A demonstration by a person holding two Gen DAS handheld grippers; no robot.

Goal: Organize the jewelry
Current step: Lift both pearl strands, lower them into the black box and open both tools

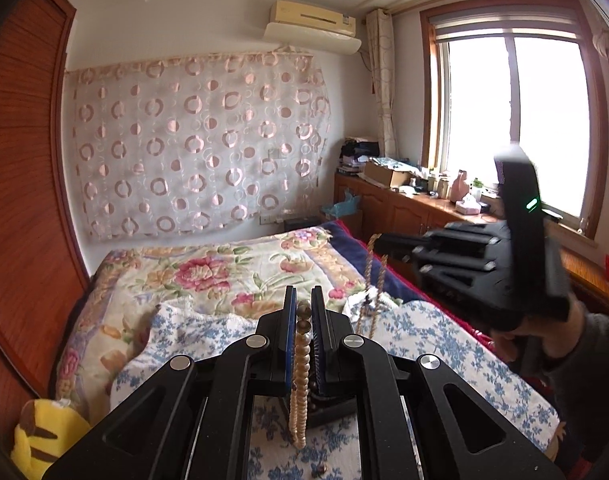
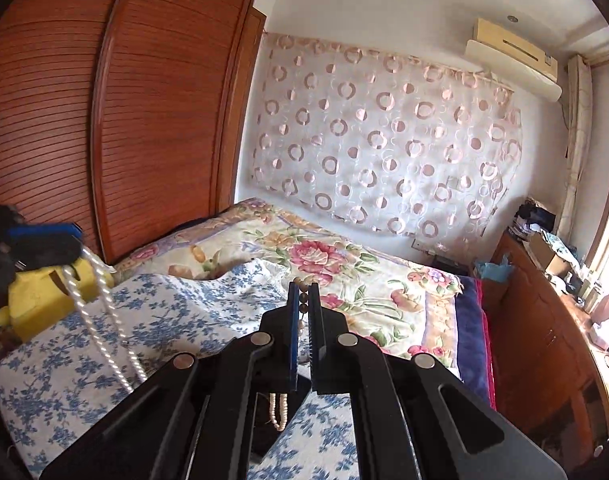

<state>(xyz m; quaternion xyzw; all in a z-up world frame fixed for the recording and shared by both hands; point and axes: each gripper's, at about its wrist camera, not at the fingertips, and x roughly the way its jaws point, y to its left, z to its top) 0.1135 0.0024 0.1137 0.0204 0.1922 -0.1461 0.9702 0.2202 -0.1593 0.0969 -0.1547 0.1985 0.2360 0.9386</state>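
Bead strand (image 1: 302, 354) btwn both tongs (image 1: 303, 300)

We see cream and brown beads on the necklace (image 1: 302, 354), blue pads on our black left gripper (image 1: 303, 306), blue flowers on the white bedsheet (image 2: 116, 316), and a yellow plush toy (image 1: 44, 436) at 8 o'clock.

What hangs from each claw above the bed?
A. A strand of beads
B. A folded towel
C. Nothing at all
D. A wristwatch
A: the left claw is shut on a bead strand that dangles below it, and the right claw likewise pinches a strand of beads.
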